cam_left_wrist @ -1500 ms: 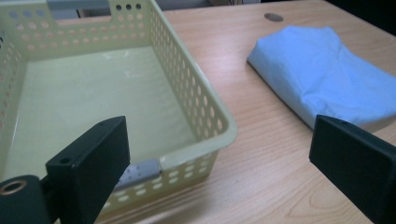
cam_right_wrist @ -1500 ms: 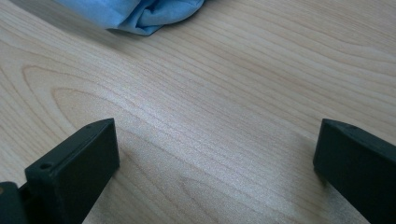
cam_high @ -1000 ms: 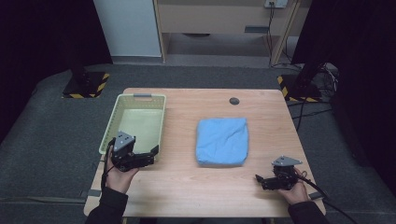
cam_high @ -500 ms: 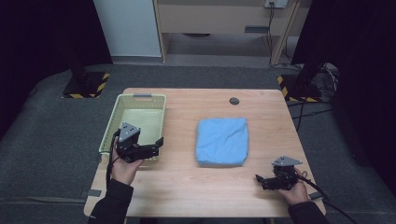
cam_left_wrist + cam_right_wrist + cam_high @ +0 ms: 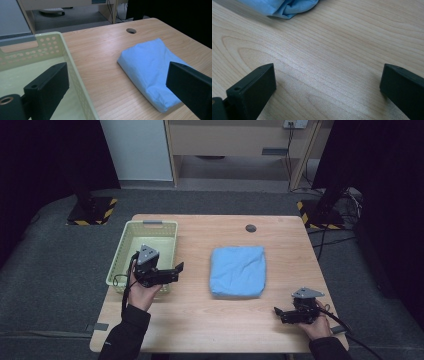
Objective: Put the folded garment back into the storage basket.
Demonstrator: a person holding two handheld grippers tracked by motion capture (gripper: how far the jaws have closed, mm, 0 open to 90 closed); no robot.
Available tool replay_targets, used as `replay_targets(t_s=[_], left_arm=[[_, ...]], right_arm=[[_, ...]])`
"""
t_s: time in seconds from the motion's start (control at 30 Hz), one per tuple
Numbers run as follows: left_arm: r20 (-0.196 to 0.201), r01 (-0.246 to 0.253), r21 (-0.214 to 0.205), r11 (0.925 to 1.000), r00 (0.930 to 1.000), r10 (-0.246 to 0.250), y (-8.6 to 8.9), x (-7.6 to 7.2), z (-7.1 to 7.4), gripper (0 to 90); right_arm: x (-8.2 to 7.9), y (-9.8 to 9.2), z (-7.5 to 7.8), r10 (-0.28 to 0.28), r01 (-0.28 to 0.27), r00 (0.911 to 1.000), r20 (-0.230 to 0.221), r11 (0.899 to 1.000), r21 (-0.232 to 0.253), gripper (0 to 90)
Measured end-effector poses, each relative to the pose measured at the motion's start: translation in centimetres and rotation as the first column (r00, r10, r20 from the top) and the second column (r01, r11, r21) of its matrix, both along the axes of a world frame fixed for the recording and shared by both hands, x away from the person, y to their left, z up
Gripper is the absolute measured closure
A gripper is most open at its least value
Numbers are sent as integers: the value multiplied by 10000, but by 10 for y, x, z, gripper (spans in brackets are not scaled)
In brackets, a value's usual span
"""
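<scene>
We judge the work barely begun: nothing is grasped yet. Nearest us, our right gripper rests low on the table at about five o'clock, its jaws spread wide over bare wood. Our left gripper hangs at nine o'clock over the near corner of the green basket, jaws likewise wide apart and empty, pointing toward three o'clock. The folded blue cloth lies flat mid-table, well apart from both, with the basket empty.
</scene>
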State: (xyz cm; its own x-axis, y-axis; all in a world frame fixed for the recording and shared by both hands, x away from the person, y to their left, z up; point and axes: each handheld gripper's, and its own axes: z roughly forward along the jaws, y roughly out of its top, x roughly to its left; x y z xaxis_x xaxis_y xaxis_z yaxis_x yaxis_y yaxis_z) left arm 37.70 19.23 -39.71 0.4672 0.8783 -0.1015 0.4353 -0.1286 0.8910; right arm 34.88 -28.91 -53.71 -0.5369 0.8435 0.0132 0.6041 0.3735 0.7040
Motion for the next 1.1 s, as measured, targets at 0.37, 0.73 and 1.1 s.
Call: replay_targets(t_s=[0.37, 0.73, 1.1], left_arm=[[57, 349, 18, 9994, 9994, -349, -24, 15, 2, 37], [-36, 503, 174, 9986, 9987, -502, -44, 29, -6, 38], [-105, 724, 258, 9970, 9973, -722, -64, 41, -18, 41]], right_arm=[[0, 0, 0, -3, 3, 10000, 0, 10000, -10, 5], [0, 0, 0, -2, 2, 10000, -9, 10000, -17, 4], [0, 0, 0, 7, -7, 10000, 2, 10000, -23, 4]])
